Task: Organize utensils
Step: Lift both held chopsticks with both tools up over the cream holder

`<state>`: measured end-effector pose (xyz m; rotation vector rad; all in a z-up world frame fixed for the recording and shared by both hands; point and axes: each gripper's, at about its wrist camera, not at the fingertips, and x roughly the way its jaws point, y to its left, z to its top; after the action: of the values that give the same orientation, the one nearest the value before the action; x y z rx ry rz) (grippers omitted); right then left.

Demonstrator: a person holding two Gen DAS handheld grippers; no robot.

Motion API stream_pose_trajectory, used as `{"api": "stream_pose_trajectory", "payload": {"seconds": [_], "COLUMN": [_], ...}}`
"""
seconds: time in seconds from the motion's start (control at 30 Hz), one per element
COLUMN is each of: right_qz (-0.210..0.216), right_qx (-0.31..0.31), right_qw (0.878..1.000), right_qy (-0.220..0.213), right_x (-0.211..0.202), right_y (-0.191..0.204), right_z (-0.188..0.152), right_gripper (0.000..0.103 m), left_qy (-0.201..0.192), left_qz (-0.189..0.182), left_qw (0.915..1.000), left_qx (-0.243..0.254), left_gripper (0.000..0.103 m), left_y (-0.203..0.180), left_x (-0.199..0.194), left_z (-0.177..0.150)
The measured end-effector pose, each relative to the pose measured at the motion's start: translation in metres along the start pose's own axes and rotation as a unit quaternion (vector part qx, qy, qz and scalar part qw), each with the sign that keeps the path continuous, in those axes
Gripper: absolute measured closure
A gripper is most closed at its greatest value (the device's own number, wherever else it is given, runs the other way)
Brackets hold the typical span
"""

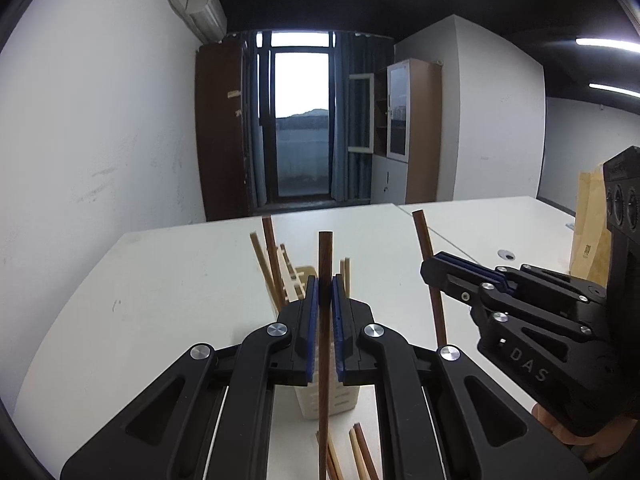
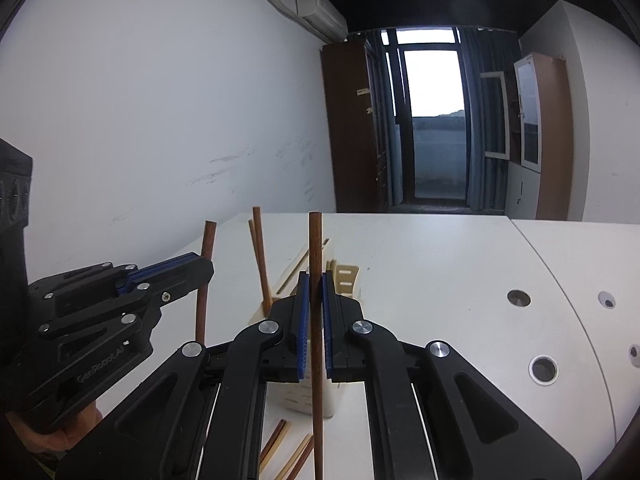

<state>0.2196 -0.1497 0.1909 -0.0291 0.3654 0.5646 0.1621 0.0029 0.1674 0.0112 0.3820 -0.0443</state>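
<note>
A: Left wrist view, nearest first: the left hand-held gripper (image 1: 325, 292) is clamped narrow on a dark brown chopstick (image 1: 325, 320) standing upright between its blue pads.

B: And beyond it?

A: A cream slotted utensil holder (image 1: 332, 402) on the white table (image 1: 160, 300), with pale and dark chopsticks (image 1: 272, 268) leaning in it. Loose chopsticks (image 1: 360, 452) lie on the table just in front. This view alone shows a brown paper bag (image 1: 588, 228) at the far right.

B: The right wrist view?

A: The right hand-held gripper (image 2: 315, 292) is likewise closed on its own upright dark chopstick (image 2: 316, 320), the same holder (image 2: 344, 280) behind it. Only here do you see round cable holes (image 2: 543, 368) in the table.
</note>
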Motion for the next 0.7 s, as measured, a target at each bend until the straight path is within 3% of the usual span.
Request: {"api": "stream_pose_trajectory", "payload": {"seconds": [0.37,0.57,0.7], "right_qz": [0.030,0.050,0.061], "right_qx": [0.009,0.006,0.003], "right_qw": [0.998,0.993,0.987], "right_qy": [-0.062,-0.108,-0.147], "right_x": [-0.001,0.000,-0.005], "right_y": [-0.007,-0.004,-0.002], "right_z": [0.025,0.033,0.040], "right_gripper": [0.096,0.096,0.096], "left_qy": [-0.094,-0.157,-0.219], "left_qz": [0.001,0.001,0.009], "left_qw": [0.9950,0.9864,0.9741], "left_qx": [-0.032,-0.048,-0.055], "left_gripper": [0.097,0.097,0.097], "left_y": [0.011,0.011,0.010], "left_x": [-0.020,-0.033,-0.046], "left_z": [0.022,0.028,0.028]}}
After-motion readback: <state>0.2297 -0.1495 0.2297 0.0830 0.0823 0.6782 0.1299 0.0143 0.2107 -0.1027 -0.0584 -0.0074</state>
